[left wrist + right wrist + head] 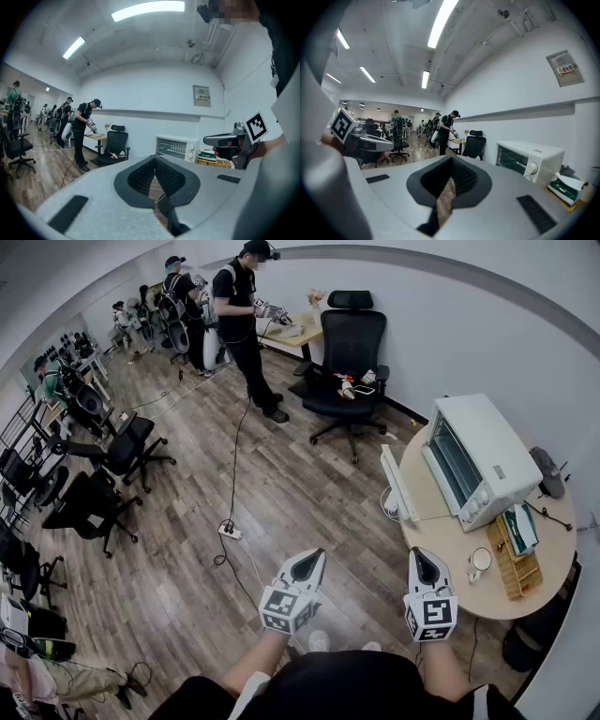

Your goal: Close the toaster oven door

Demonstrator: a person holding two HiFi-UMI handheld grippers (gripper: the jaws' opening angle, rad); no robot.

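Observation:
A white toaster oven stands on a round wooden table at the right of the head view. Its door hangs open, folded out past the table's left edge. My left gripper is held over the floor, well short of the table, with its jaws shut and empty. Over the table's near edge is my right gripper, pads together and holding nothing. The toaster oven is far off beyond the left gripper in the left gripper view. It also lies right of the right gripper, where the toaster oven shows its glass front.
A wooden tray with a green-and-white box sits on the table near the oven, beside a small white round thing. A black office chair stands behind the table. A person stands farther back. A power strip and cable lie on the floor.

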